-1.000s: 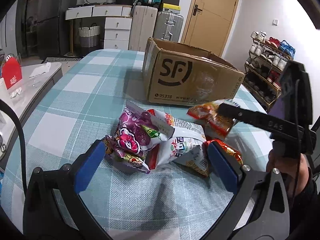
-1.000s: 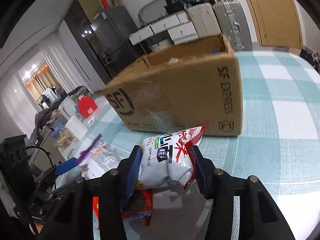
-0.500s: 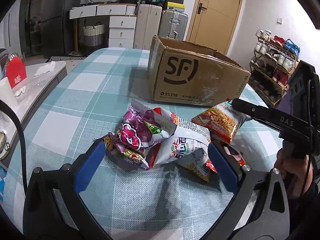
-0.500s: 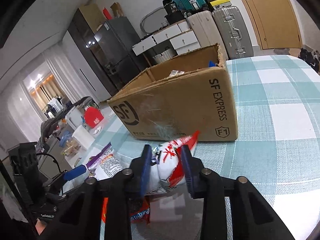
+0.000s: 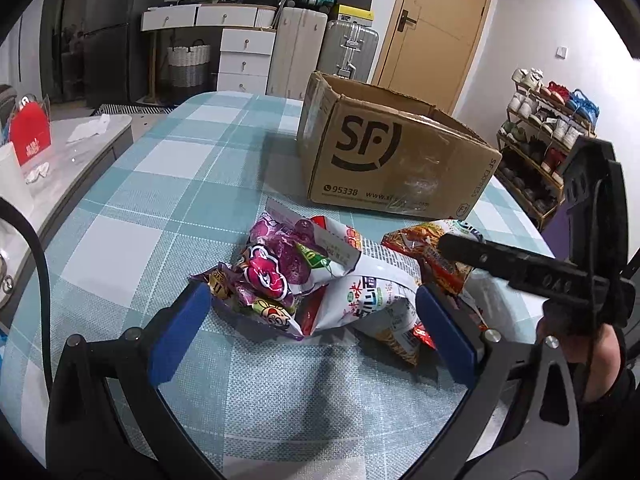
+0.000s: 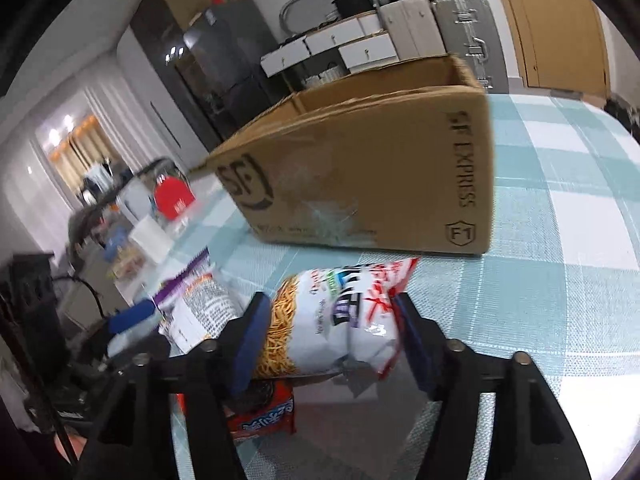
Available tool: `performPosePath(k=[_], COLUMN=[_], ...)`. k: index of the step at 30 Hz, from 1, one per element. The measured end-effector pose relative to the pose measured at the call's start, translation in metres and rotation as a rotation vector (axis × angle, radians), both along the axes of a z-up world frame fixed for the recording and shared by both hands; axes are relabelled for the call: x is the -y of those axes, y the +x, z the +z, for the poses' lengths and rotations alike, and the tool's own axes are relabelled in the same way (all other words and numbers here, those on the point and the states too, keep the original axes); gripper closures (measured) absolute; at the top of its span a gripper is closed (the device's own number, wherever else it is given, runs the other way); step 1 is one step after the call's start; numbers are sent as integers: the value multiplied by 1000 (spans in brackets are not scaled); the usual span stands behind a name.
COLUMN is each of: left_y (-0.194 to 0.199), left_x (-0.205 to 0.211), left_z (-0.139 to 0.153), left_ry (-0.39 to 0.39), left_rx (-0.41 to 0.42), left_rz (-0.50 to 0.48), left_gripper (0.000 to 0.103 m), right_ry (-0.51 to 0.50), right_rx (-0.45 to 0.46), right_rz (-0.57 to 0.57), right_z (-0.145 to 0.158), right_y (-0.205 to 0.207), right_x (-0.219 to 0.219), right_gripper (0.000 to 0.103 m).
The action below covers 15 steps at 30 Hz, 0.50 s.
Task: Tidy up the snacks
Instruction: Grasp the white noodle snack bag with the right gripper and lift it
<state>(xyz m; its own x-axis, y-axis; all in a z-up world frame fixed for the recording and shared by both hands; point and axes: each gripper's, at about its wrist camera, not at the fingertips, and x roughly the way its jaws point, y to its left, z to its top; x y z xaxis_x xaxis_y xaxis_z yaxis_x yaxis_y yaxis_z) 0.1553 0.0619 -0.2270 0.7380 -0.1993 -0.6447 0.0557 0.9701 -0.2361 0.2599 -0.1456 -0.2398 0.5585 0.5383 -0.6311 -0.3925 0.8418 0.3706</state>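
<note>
An open SF cardboard box [image 5: 400,160] stands on the checked table, and it also shows in the right wrist view [image 6: 372,168]. My right gripper [image 6: 330,334] is shut on a white and orange noodle snack bag [image 6: 336,320], held just above the table in front of the box; the same bag shows in the left wrist view [image 5: 424,244]. My left gripper [image 5: 312,332] is open around a pile: a purple candy bag [image 5: 276,268] and a white noodle bag [image 5: 372,296]. A red bag [image 6: 264,412] lies under the right gripper.
The checked tablecloth [image 5: 160,200] runs to a side counter with a red box [image 5: 30,136] on the left. A shoe rack [image 5: 548,136] stands right of the table. Drawers and suitcases [image 5: 320,52] line the far wall.
My right gripper has lowered and its jaws stand wider around the noodle bag than half a second ago. The left gripper has edged closer to the pile, still open.
</note>
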Motion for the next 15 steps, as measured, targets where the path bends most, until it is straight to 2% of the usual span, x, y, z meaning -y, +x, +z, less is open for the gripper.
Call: performPosePath(k=[4, 8, 12, 15], left_y=[2, 3, 4, 3], left_x=[-7, -14, -15, -16], left_z=[-3, -5, -6, -6], left_ry=[-45, -91, -111, -124], left_rx=[-14, -17, -19, -15], left_rz=[6, 14, 6, -1], left_gripper=[1, 1, 1, 1], right_ry=[-96, -109, -188, -186], right_rx=[-24, -40, -20, -20], right_rz=[9, 12, 29, 42], right_z=[-5, -11, -12, -12], right_y=[3, 6, 4, 5], right_x=[-16, -20, -32, -34], right_gripper=[33, 33, 34, 38])
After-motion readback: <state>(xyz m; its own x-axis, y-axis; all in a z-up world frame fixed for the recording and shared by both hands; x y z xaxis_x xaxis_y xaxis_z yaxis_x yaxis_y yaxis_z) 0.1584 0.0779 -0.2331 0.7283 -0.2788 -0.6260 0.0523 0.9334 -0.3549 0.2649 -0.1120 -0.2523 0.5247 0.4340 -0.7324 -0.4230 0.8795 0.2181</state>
